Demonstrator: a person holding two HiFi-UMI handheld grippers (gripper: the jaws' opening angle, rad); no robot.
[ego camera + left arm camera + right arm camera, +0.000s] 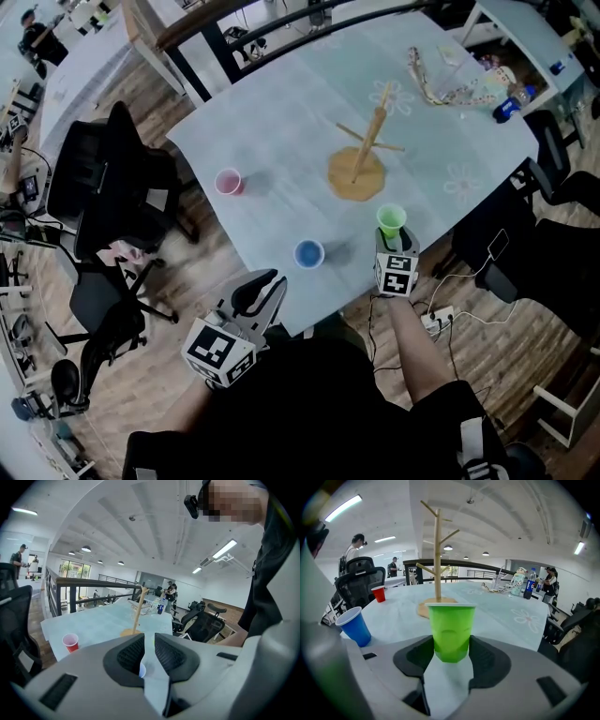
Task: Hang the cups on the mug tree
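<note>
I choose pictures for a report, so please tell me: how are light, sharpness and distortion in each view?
Head view: even light, a soft shadow beside the blue cup. Right gripper view: the green cup is sharp, strong fisheye with dark corners, the ceiling lamp glares. Left gripper view: the same fisheye bends the ceiling lines; a lamp strip glares.

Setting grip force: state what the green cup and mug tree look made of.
The green cup looks like thin plastic, smooth with a slight sheen; its wall shows creases. The mug tree looks like pale unpainted wood, matte, with dowel pegs and a round base.
</note>
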